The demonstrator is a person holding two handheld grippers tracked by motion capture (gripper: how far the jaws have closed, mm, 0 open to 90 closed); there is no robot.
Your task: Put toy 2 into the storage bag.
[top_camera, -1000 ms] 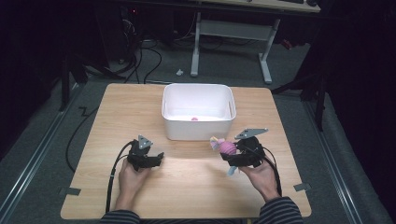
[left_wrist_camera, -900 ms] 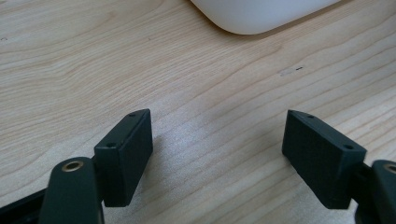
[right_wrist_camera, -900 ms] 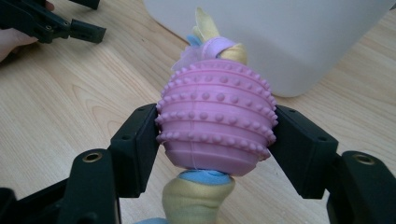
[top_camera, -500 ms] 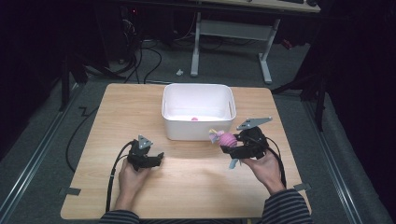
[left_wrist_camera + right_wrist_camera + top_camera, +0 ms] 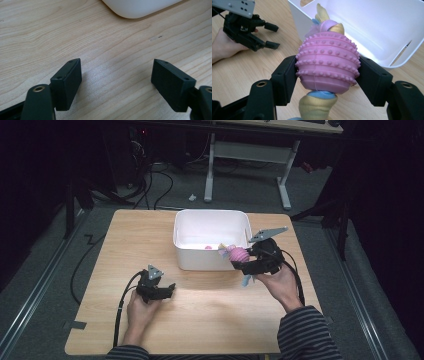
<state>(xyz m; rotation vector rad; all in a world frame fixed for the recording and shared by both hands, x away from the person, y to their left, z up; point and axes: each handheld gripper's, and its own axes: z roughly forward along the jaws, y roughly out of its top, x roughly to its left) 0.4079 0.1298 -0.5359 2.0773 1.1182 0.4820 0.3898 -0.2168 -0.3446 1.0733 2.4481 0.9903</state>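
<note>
- Since a second ago, my right gripper (image 5: 243, 259) has risen from beside the white plastic bin (image 5: 211, 261) to its front right rim, carrying the toy along.
- Right jaws are clamped on the pink knobbly rubber egg-shaped toy with yellow and blue cloth ends (image 5: 327, 67), pads pressing its two bulging sides.
- Gripped at the widest middle, likely so the soft ends hang free and clear the wall.
- Long axis runs across my jaws' squeeze, one cloth tip (image 5: 322, 13) pointing ahead toward the bin's inside, the other back toward my hand.
- A small pink item (image 5: 208, 247) already lies on the bin floor.
- My left gripper (image 5: 165, 290) rests on the pale wooden table (image 5: 115, 250), jaws spread wide, nothing between them; it waits clear of the drop.
</note>
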